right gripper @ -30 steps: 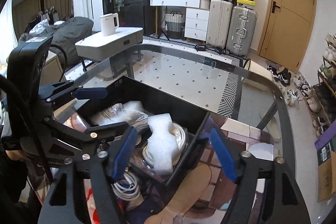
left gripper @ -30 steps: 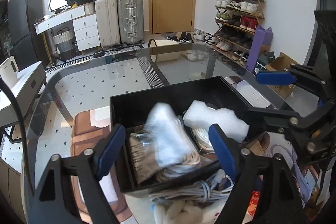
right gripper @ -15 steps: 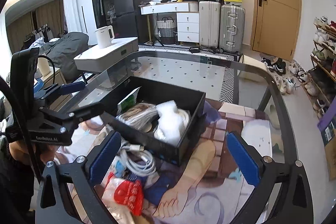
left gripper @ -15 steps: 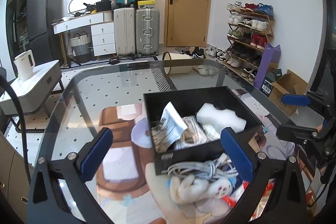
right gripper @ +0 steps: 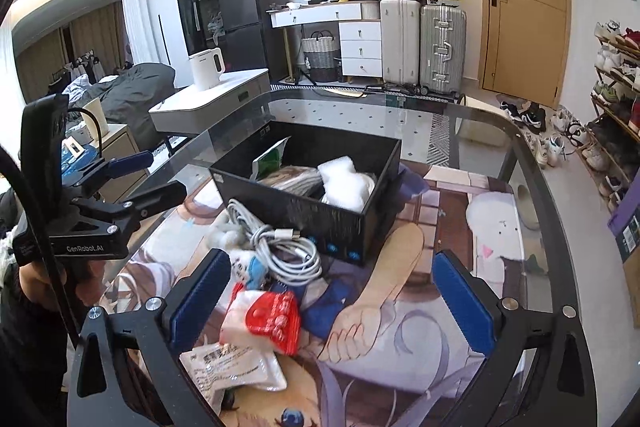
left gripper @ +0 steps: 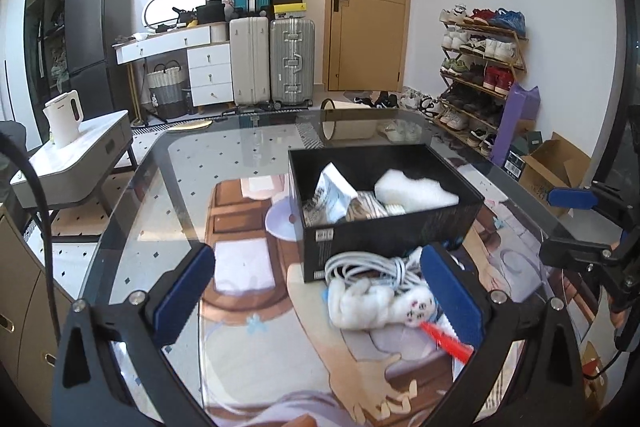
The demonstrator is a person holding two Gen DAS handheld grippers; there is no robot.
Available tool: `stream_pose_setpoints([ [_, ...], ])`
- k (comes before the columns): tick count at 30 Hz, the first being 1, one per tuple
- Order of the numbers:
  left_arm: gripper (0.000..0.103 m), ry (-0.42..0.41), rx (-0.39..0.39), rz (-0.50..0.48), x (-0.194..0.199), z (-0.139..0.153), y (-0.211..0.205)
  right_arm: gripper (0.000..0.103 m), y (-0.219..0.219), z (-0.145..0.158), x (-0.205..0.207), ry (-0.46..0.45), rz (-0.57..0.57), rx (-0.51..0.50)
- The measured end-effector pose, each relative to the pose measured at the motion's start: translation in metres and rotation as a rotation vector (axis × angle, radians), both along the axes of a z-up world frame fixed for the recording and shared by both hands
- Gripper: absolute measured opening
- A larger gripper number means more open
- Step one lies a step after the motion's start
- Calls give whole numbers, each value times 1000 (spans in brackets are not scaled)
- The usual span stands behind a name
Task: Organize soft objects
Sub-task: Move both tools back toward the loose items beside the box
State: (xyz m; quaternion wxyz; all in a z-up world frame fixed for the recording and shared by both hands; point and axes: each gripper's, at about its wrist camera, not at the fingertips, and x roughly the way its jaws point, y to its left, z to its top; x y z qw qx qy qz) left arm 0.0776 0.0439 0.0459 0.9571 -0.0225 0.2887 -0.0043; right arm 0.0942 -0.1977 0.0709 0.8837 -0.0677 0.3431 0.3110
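Note:
A black box (left gripper: 394,231) (right gripper: 304,205) stands on the glass table and holds a white foam piece (left gripper: 414,187) (right gripper: 344,179), a packet (left gripper: 334,195) and coiled cords. In front of it lie a white cable bundle (left gripper: 368,265) (right gripper: 280,251), a white plush toy (left gripper: 376,305), a red-and-white packet (right gripper: 264,319) and a white pouch (right gripper: 232,367). My left gripper (left gripper: 316,297) is open and empty, back from the box, over the plush. My right gripper (right gripper: 330,293) is open and empty above the packets. Each gripper shows at the edge of the other's view.
A printed mat (right gripper: 420,307) covers the glass table (left gripper: 192,163). A white side table with a kettle (left gripper: 64,119) stands left. Suitcases (left gripper: 272,63), a door and a shoe rack (left gripper: 480,67) are behind.
Both grippers have pulled back and up from the box, opening wider. The left one let go of the packet, which now rests inside the box.

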Motion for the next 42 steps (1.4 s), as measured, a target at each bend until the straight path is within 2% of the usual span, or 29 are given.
stream_pose_setpoints([
  [14, 103, 37, 1, 11, -17, -21, -10, 102, 6, -20, -19, 41, 5, 5],
  [32, 103, 78, 3, 9, -13, -43, -8, 102, 39, -57, -19, 100, 99, -86],
  [42, 103, 95, -33, -16, -14, -48, -5, 102, 54, -76, -7, 129, 111, -143],
])
